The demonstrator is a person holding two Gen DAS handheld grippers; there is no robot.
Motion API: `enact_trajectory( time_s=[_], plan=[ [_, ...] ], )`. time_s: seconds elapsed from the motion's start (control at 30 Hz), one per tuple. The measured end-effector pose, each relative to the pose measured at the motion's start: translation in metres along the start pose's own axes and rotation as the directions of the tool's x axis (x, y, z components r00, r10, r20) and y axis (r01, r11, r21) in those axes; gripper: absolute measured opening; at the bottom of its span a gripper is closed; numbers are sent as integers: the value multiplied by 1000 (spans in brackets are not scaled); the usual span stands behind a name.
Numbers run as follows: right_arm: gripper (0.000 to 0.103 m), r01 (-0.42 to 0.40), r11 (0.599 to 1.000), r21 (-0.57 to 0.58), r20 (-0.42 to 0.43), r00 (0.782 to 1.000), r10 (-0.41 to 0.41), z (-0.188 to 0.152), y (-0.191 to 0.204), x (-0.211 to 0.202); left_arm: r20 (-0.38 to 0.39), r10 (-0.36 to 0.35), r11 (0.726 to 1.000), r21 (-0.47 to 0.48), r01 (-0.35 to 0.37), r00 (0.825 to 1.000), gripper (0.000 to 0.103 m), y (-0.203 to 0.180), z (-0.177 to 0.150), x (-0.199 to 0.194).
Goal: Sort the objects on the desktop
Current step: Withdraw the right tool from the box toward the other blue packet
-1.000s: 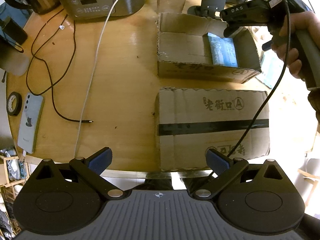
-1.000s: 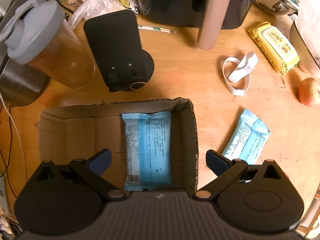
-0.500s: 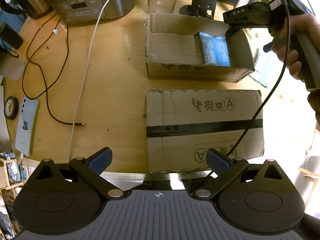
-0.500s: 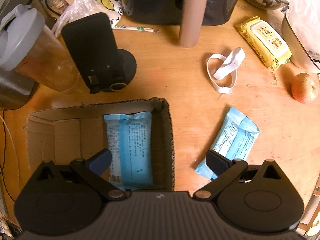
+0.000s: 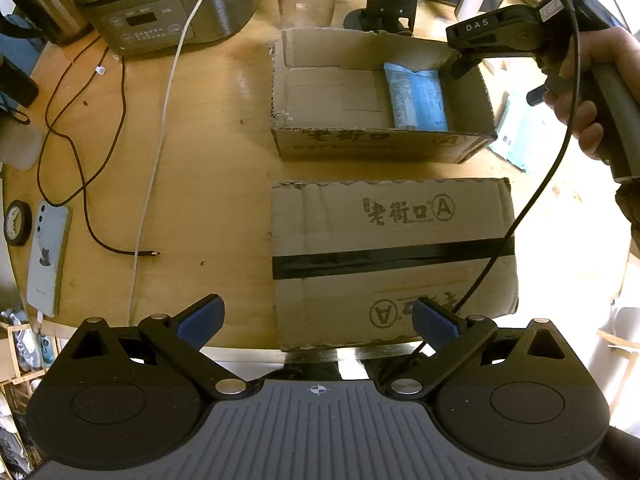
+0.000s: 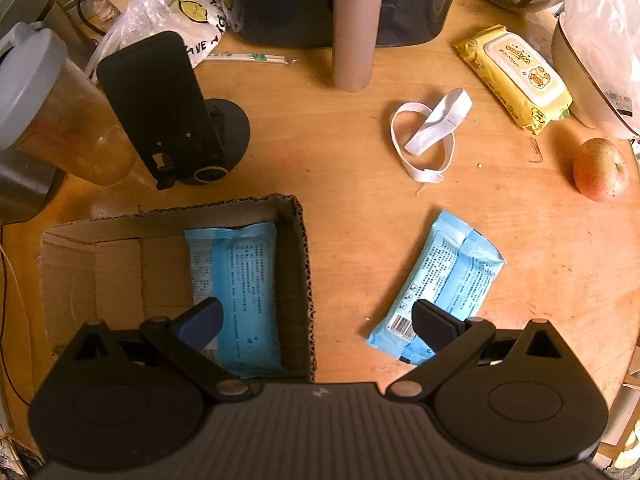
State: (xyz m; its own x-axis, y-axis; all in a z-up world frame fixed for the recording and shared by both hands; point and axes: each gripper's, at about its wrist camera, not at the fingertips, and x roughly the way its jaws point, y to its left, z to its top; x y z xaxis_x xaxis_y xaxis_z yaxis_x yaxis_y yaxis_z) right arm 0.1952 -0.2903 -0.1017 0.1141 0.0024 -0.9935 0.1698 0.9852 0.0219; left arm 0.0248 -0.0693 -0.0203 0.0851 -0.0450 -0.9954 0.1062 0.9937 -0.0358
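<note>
**One blue packet boxed, one on the table, both grippers spread and empty**

A blue packet point(image 6: 236, 292) lies flat along the right-hand wall inside the open cardboard box point(image 6: 304, 280); the left wrist view shows it in the same spot point(image 5: 416, 96), with the rest of the box floor bare. A second blue packet point(image 6: 444, 280) lies on the wooden table point(image 6: 320, 160), just right of the box and apart from its wall, tilted.

The right gripper point(image 6: 316, 320) hangs above the box's right wall, fingers wide apart with nothing between them: one finger over the boxed packet, the other over the near end of the loose one. A hand point(image 5: 580, 92) holds it.

The left gripper point(image 5: 318, 320) is likewise spread and empty, at the near table edge over a closed carton point(image 5: 392, 256) taped with a black strip.

Farther off lie a white elastic band point(image 6: 428, 136), a yellow wipes pack point(image 6: 516, 76) and an apple point(image 6: 600, 168). At far left are a phone point(image 5: 48, 260) and cables.
</note>
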Motion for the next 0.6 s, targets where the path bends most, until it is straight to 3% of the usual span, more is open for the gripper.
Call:
enact_trajectory(
  time_s=[0.6],
  plan=[
    [103,9,1000,15,-4,1000,-9,1,-44,-19,1,1,1000,14,-1,1000,103,-19,0,1]
  ],
)
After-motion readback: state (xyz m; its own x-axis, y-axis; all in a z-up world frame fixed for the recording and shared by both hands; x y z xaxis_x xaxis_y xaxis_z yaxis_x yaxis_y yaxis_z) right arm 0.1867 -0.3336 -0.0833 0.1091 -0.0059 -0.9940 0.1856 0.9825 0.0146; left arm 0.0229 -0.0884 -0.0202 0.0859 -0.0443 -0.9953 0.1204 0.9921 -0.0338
